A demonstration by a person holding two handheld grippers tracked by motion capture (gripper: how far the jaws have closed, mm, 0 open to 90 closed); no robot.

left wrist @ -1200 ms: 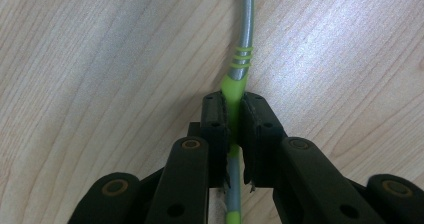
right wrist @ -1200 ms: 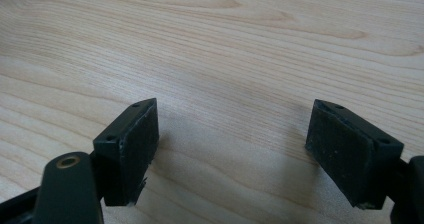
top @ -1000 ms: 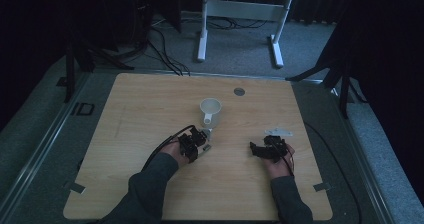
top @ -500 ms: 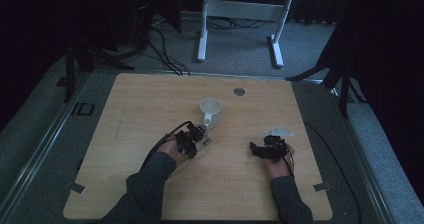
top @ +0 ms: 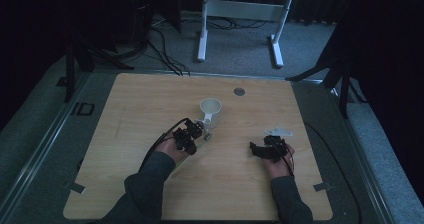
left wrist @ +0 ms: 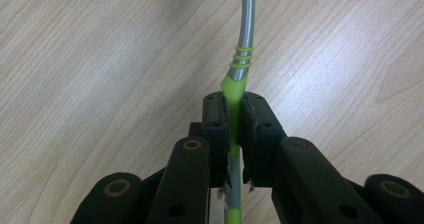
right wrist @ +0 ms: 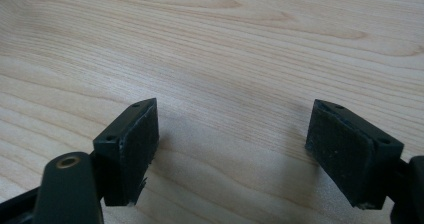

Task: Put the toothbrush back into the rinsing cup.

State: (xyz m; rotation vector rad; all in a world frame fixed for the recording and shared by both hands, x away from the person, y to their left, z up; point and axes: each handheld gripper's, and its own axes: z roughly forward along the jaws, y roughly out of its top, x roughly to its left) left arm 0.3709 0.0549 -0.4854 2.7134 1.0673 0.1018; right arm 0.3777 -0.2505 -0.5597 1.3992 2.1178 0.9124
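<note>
My left gripper is shut on the green handle of a metal utensil. Its grey shaft runs forward over the wooden table and its far end is out of frame. From above, the left gripper sits just in front of a white mug near the table's middle, and the utensil's end pokes out to the right. My right gripper is open over bare wood with nothing between its pads; in the high view the right gripper rests at the right, pointing left.
The wooden table has a small grey round disc near its far edge. Tape marks sit at the front corners. Cables and a white desk frame lie on the floor beyond the table.
My left gripper has shifted slightly to the left and away from the person, carrying the utensil. The right gripper has stayed put.
</note>
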